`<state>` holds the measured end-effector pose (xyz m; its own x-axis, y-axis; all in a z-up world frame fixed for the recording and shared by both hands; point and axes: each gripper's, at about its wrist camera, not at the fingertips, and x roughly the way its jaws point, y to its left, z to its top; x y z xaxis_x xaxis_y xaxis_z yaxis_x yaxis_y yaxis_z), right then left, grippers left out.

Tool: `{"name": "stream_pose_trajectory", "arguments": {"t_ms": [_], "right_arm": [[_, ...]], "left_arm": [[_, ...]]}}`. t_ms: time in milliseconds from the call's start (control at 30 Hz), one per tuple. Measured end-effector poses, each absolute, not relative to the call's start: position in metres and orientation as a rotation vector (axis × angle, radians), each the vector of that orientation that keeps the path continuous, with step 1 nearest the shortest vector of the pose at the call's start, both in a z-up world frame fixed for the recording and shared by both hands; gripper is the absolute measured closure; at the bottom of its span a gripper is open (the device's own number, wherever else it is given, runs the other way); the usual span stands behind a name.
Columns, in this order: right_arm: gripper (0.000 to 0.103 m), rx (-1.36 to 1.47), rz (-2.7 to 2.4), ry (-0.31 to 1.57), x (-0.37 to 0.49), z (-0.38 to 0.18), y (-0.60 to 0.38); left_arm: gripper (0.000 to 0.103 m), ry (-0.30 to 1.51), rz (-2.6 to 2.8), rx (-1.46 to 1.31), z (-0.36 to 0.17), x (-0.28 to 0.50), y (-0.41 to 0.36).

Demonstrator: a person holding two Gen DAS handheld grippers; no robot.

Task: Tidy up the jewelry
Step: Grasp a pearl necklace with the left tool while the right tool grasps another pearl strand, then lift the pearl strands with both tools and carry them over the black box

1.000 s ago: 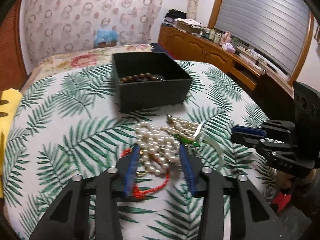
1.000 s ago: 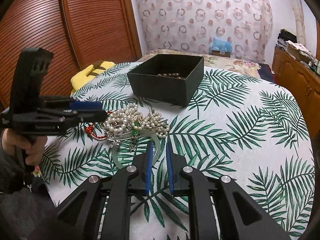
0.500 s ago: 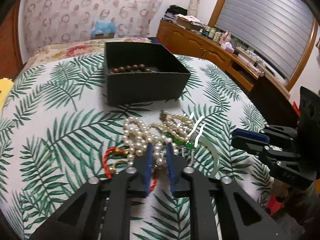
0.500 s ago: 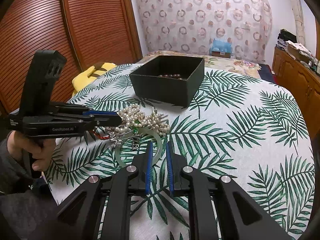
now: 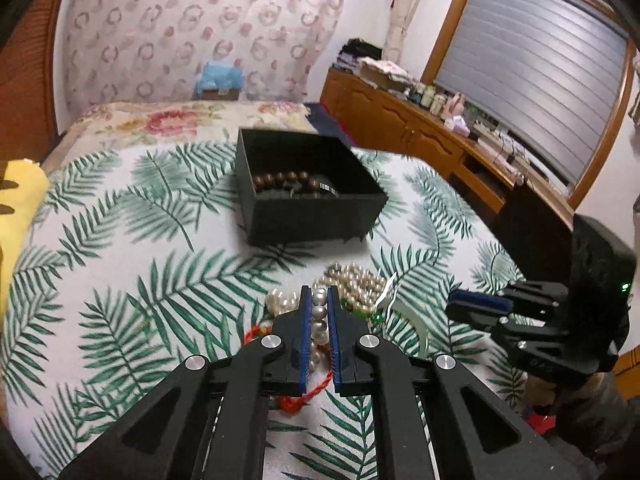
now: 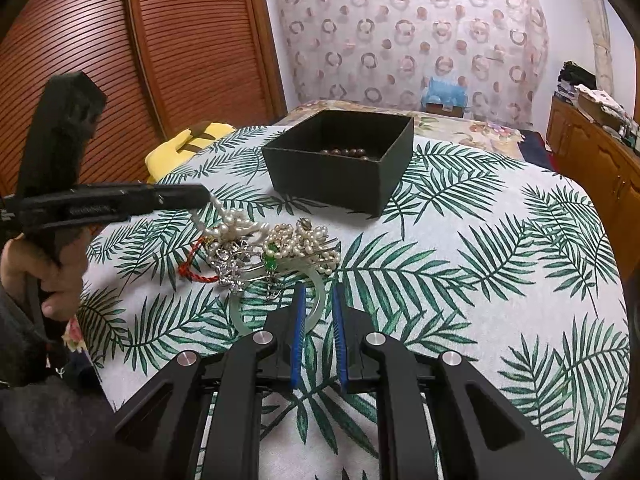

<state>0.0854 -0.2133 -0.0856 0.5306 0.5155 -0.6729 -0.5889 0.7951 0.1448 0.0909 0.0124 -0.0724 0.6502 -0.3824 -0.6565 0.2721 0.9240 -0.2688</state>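
My left gripper [image 5: 319,290] is shut on a strand of white pearls [image 5: 319,312], which shows between its blue pads. In the right wrist view the left gripper [image 6: 202,196] holds that strand [image 6: 218,210] up from the jewelry pile [image 6: 288,240] of pearls and silver pieces. A red cord [image 6: 192,272] and a pale green bangle [image 6: 240,314] lie with the pile. A black open box [image 6: 340,172] behind it holds a brown bead bracelet [image 5: 286,180]. My right gripper [image 6: 318,292] hovers over the bangle's edge, its jaws a little apart and pressing on nothing.
Everything rests on a bed with a leaf-print cover [image 6: 480,260]. A yellow cloth [image 6: 188,144] lies at its left edge by the slatted wooden doors [image 6: 160,60]. A wooden cabinet [image 5: 420,136] with clutter runs along the right wall. A hand [image 6: 52,276] grips the left tool.
The left gripper closed on the pearl strand and rose a little, pulling the strand up from the pile. The right gripper has stayed where it was.
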Motion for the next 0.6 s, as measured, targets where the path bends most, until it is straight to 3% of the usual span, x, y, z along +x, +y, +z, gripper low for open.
{"name": "stream_pose_trajectory", "arguments": {"t_ms": [600], "right_arm": [[0.088, -0.196, 0.745, 0.805, 0.134, -0.076, -0.169]], "left_arm": [[0.096, 0.649, -0.323, -0.136, -0.033, 0.087, 0.03]]}}
